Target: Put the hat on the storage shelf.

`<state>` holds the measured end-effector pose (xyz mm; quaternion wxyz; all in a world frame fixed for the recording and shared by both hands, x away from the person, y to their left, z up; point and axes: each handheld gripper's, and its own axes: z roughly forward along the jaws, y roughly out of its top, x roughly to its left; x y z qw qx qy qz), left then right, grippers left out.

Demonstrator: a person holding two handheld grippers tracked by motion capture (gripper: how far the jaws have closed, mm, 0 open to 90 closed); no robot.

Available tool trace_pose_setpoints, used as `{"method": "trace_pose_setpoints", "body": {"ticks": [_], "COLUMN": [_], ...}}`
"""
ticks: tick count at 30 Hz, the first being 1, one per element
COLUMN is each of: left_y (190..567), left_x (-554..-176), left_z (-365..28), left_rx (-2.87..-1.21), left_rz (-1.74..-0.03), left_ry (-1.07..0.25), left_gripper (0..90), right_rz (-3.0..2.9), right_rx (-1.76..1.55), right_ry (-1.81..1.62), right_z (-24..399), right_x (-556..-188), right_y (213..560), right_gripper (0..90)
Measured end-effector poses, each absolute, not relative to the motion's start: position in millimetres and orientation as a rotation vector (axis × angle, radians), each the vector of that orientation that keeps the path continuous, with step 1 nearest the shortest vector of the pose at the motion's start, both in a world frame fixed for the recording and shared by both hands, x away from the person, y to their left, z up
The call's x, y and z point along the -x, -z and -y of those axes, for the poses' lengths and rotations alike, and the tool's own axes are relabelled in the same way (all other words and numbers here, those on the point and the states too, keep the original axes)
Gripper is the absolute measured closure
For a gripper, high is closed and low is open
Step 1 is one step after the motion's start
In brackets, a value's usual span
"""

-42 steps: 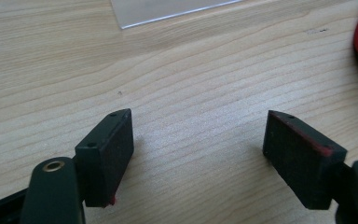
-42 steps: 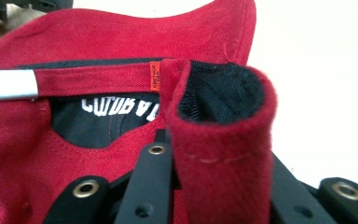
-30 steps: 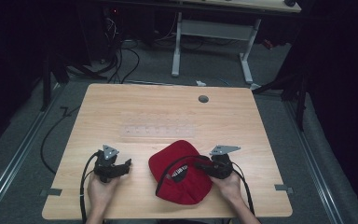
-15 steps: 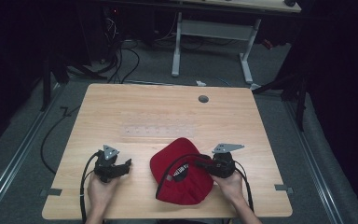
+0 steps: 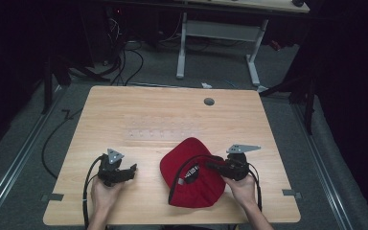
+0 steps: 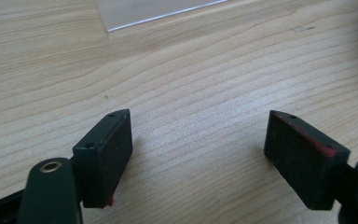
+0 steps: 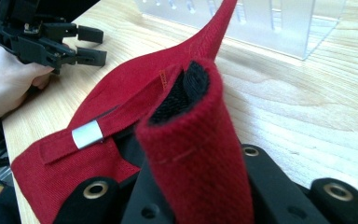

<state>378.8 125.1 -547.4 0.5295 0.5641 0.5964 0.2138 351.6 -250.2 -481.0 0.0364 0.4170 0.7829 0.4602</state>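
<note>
A light wooden surface (image 5: 124,110) stands in a dark room. It has a small round grey hole (image 5: 209,101) near its far edge. A clear plastic rack (image 5: 160,127) sits in the middle of it, and it is hard to see from the high view.

A red cap (image 5: 191,175) lies on the near part of the surface, on the right side. It is upside down, so its dark inside faces up. A little silver buckle (image 7: 86,134) sits on its back strap.

The right tool (image 5: 214,167) is squeezed tight on the edge of the cap. In the right gripper view, a fold of red cloth with a black lining stands up between its jaws.

The left tool (image 5: 130,171) is near the cap but does not touch it. Its jaws are wide apart and have just been opening a bit more. There is nothing between them, just bare wood.

The floor around the surface is grey. Black cables (image 5: 124,52) lie on it at the back. Behind the surface stands another desk with white legs (image 5: 254,57). The sides of the room are too dark to see.
</note>
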Motion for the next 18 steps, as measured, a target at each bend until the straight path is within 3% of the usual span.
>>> {"method": "trace_pose_setpoints", "body": {"ticks": [18], "left_y": [532], "left_x": [-346], "left_z": [-90], "left_rx": [-1.444], "left_rz": [-1.235], "left_ry": [-0.392], "left_gripper": [23.0], "right_rz": [-2.351], "right_rx": [-1.31], "right_ry": [-1.466], "right_z": [256], "right_x": [-355], "right_y": [459], "right_gripper": [84.9]}}
